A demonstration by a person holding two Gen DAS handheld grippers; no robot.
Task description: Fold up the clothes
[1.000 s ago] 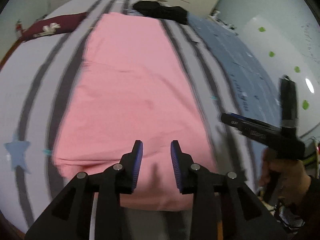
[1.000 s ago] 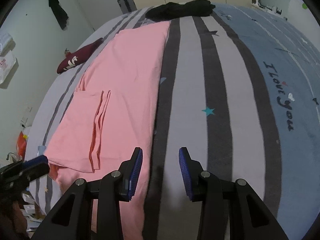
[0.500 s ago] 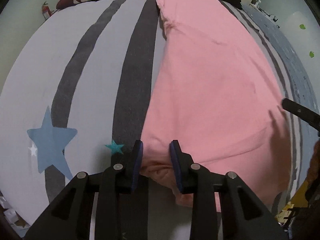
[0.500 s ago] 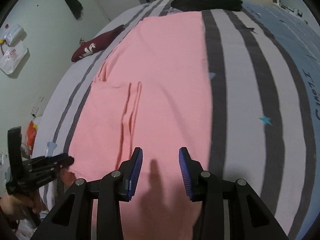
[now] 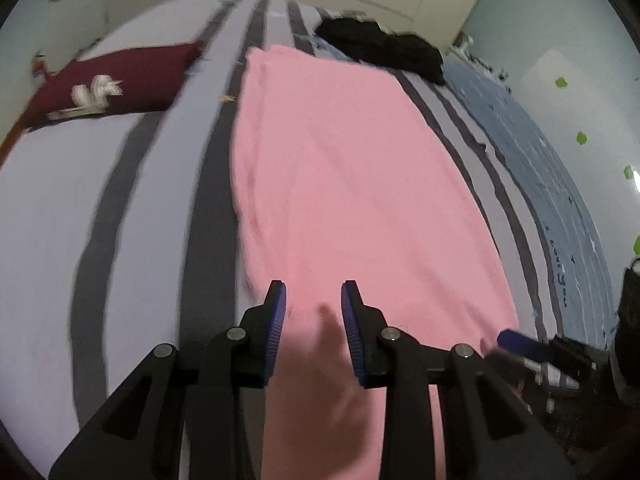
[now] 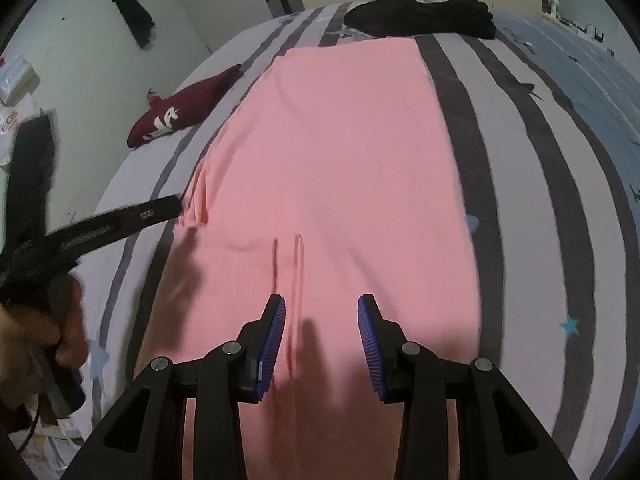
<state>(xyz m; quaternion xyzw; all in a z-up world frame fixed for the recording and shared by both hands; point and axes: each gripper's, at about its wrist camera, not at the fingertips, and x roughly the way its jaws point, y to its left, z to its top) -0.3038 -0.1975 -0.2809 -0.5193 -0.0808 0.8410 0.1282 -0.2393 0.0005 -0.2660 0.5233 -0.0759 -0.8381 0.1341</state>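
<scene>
A pink garment (image 5: 340, 184) lies flat and lengthwise on the striped bed (image 5: 60, 200). My left gripper (image 5: 313, 308) hovers over its near end, open, with only cloth below the gap. The right gripper (image 5: 512, 338) shows at the lower right of the left wrist view. In the right wrist view the pink garment (image 6: 340, 152) has a folded sleeve with two seam lines near its left edge. My right gripper (image 6: 321, 320) is open above it, holding nothing. The left gripper (image 6: 176, 208) reaches in from the left, its tip at the garment's left edge, with a hand behind it.
A maroon garment (image 5: 116, 80) with white print lies on the bed's left side. A black garment (image 5: 380, 46) is piled at the far end. A blue patterned strip (image 5: 540, 168) runs along the right side. Walls and a wardrobe stand beyond.
The left gripper swung from the garment's near left corner to above its near end. The right gripper moved left from the striped sheet to over the pink cloth. Both stayed open.
</scene>
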